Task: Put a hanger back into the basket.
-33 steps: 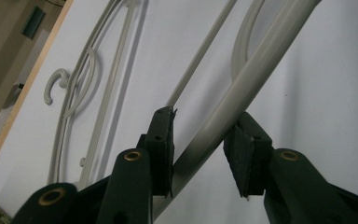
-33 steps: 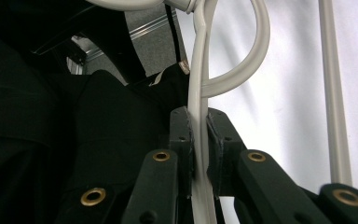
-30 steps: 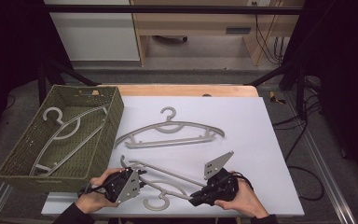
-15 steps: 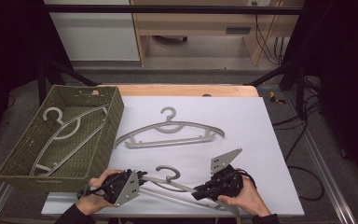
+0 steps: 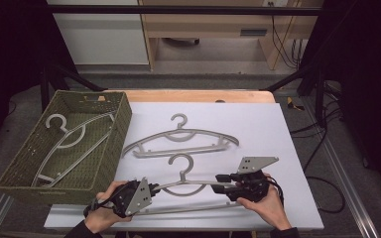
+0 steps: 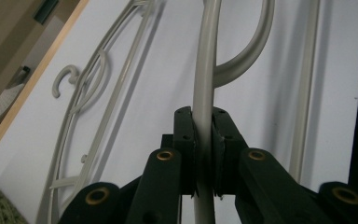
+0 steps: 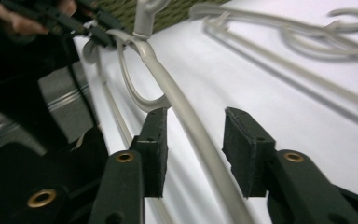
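Observation:
A grey plastic hanger (image 5: 188, 184) hangs level near the table's front edge, hook pointing away from me. My left gripper (image 5: 154, 188) is shut on its left shoulder; in the left gripper view the jaws (image 6: 204, 116) clamp the grey bar (image 6: 206, 65). My right gripper (image 5: 218, 181) is open at the hanger's right shoulder. In the right gripper view the bar (image 7: 168, 88) runs between the spread pads (image 7: 242, 149) of that gripper (image 7: 193, 121), close to the left pad. The left gripper (image 7: 98, 28) shows at the bar's far end.
A second grey hanger (image 5: 181, 139) lies flat on the white board (image 5: 268, 129) beyond the held one. A green woven basket (image 5: 124, 119) at the left holds another hanger (image 5: 69, 139). The wooden table edge (image 5: 198, 95) runs behind the board.
The held hanger has swung round from a slant with its hook toward me to level with its hook pointing away. Both grippers have shifted slightly away from me with it.

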The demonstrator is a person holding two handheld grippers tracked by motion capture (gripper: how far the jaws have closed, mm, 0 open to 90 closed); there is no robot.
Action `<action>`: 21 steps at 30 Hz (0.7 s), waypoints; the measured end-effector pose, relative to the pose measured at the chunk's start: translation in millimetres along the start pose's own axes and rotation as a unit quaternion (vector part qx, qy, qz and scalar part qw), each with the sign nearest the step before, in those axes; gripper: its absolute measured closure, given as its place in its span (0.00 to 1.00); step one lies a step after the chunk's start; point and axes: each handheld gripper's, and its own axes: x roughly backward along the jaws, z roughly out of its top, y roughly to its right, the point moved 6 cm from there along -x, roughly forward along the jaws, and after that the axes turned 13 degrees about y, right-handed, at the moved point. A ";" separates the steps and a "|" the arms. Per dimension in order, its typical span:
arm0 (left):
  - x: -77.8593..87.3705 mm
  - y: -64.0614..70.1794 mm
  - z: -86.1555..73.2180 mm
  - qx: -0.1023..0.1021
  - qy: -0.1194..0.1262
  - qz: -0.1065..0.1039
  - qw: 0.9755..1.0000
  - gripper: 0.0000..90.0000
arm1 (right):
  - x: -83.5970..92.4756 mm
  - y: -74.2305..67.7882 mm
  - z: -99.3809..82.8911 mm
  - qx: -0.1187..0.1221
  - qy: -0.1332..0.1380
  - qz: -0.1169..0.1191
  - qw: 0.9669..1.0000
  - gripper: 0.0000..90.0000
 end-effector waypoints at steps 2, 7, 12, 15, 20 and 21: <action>2.1 -3.9 0.5 0.021 0.001 0.009 1.000 0.92 | 3.6 3.6 3.8 0.003 0.027 -0.019 0.999 0.56; 5.0 -11.6 -1.7 0.043 -0.013 0.034 0.998 0.92 | 15.3 12.4 12.3 0.004 0.083 -0.058 0.995 0.41; 9.0 -20.8 -4.2 0.074 -0.017 0.056 0.996 0.92 | 27.0 25.1 9.5 0.003 0.093 -0.100 0.991 0.28; 13.1 -25.4 -2.9 0.091 -0.010 0.067 0.994 0.92 | 34.5 36.4 3.3 0.002 0.095 -0.134 0.986 0.23; 20.5 -32.1 -1.0 0.109 -0.002 0.077 0.991 0.92 | 43.6 50.1 -6.9 -0.004 0.091 -0.173 0.981 0.16; 21.8 -33.3 -0.2 0.115 0.003 0.081 0.990 0.92 | 45.1 52.1 -8.7 -0.004 0.089 -0.179 0.980 0.15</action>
